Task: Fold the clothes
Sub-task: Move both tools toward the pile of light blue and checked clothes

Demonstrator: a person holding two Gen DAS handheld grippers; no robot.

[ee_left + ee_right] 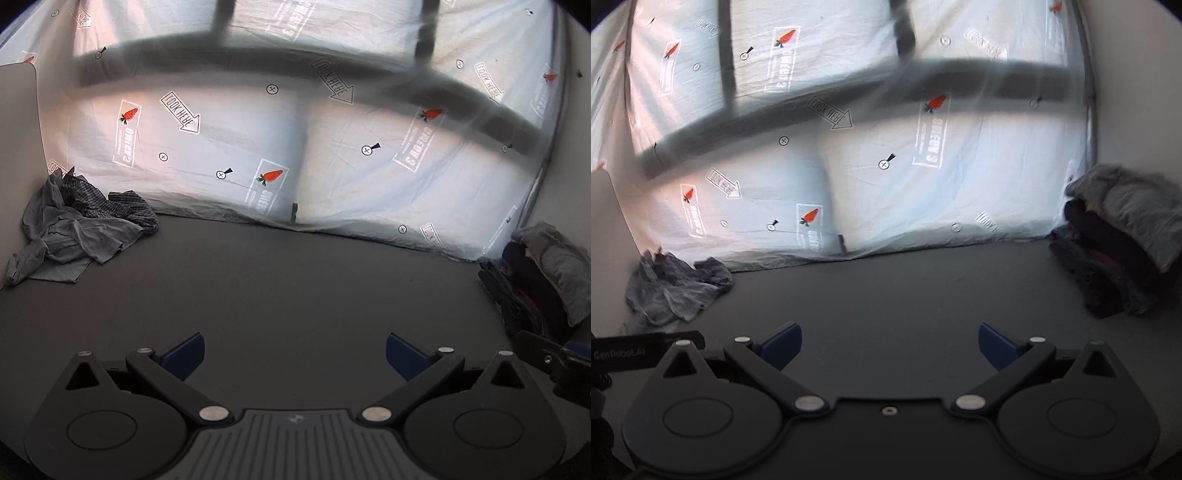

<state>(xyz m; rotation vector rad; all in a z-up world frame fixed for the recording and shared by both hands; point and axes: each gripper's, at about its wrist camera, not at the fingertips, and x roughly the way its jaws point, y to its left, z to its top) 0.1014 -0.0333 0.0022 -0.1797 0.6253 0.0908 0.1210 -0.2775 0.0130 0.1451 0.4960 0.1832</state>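
Both my left gripper point(293, 354) and right gripper point(890, 345) hover with jaws apart, empty. Crumpled clothes point(79, 225) lie far-left on the dark table point(295, 280) — my left is nearer. Folded stack point(1126, 240) sits far-right.

A crumpled heap of clothes point(77, 229) lies in the tabletop's point(288, 280) far left corner; a folded stack point(543, 277) sits at its right edge, against the printed sheet point(258, 147) behind.
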